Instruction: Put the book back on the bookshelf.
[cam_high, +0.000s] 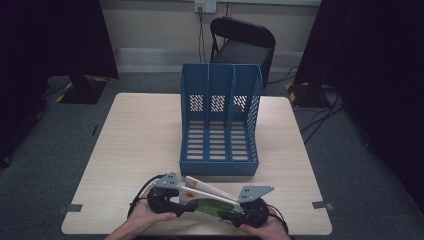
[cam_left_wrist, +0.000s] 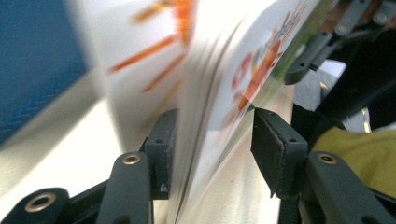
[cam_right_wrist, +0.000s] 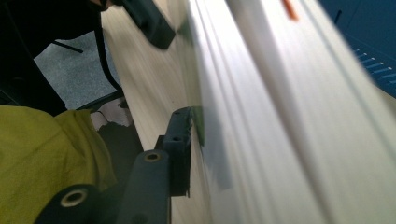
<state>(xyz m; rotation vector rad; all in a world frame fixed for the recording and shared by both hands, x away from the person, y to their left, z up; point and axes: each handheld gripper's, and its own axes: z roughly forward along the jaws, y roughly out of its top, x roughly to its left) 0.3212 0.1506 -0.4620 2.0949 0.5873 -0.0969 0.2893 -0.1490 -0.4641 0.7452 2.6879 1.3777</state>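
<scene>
A small stack of thin picture books (cam_high: 207, 199), white covers with orange lettering and a green patch, sits tilted at the near edge of the table (cam_high: 140, 140), at about six o'clock from the blue three-slot file rack (cam_high: 220, 120), just short of the rack's front lip.

The left gripper (cam_high: 172, 200) meets the stack from nine o'clock. In the left gripper view the books (cam_left_wrist: 205, 93) stand between its jaws: one pad lies against the left cover, the other stands a little clear of the right cover, so the jaws are partly open and not clamped.

The right gripper (cam_high: 240, 212) comes in from about four o'clock. In the right gripper view one pad presses the green cover (cam_right_wrist: 261, 116); the opposite jaw is hidden behind the books, so I cannot tell whether the grip is closed.

Behind the rack, at twelve o'clock, a black chair (cam_high: 242, 42) stands.
</scene>
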